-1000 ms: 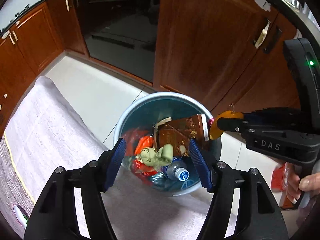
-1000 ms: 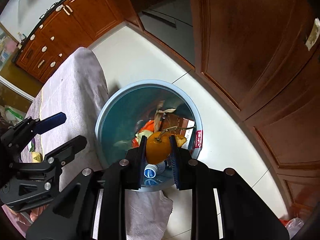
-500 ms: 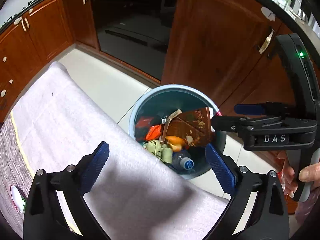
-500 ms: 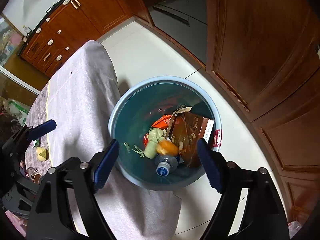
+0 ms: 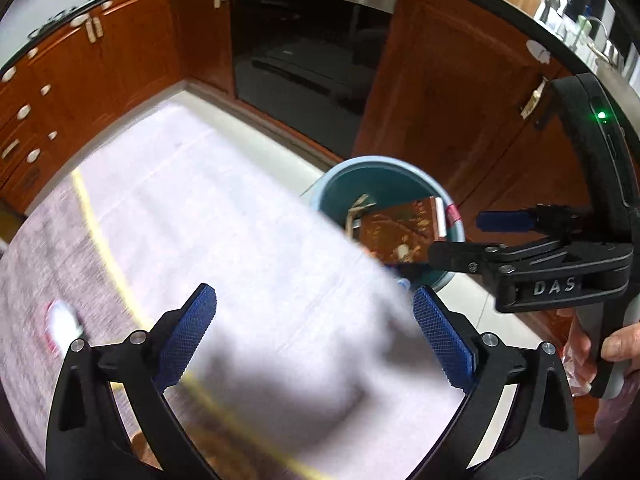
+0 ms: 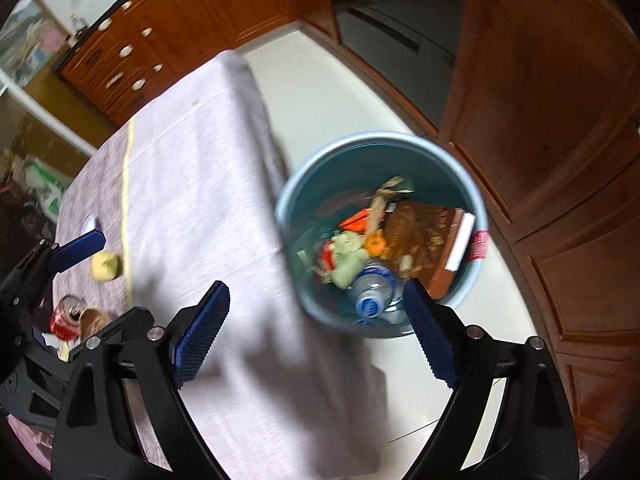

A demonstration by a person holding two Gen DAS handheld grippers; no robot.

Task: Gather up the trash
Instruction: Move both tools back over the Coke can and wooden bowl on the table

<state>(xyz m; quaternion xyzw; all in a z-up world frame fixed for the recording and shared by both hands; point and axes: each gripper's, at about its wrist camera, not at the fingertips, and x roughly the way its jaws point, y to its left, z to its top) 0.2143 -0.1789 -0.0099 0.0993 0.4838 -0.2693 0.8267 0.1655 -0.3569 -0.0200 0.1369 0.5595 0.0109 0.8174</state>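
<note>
Your right gripper (image 6: 316, 334) hangs with its blue-padded jaws spread wide and nothing between them, over the edge of the pale lilac tablecloth (image 6: 192, 184); your left gripper (image 5: 316, 340) is just as wide and just as empty above the same cloth. Nearest you on the table, at the left of the right-wrist view, the uncollected pieces sit close together: a red drink can (image 6: 67, 317), a brown lump beside it that is too blurred to name, and a small pale yellow crumpled piece (image 6: 105, 266) a little farther on. Beyond the table edge, on the white tiled floor, stands the round light blue plastic bin (image 6: 482, 216), already holding a clear plastic bottle with a blue cap (image 6: 374, 294), a small orange fruit (image 6: 376, 245), a pale green wad (image 6: 347, 258) and a brown printed carton (image 6: 424, 240).

Both views are smeared, so you are probably swinging fast. Reach for the can at that pace and a finger may knock it over or roll it off the table. It looks open at the top, so it could spill on the cloth. The hanging cloth edge lies near the bin rim; snag it with a finger and you could drag everything.
</note>
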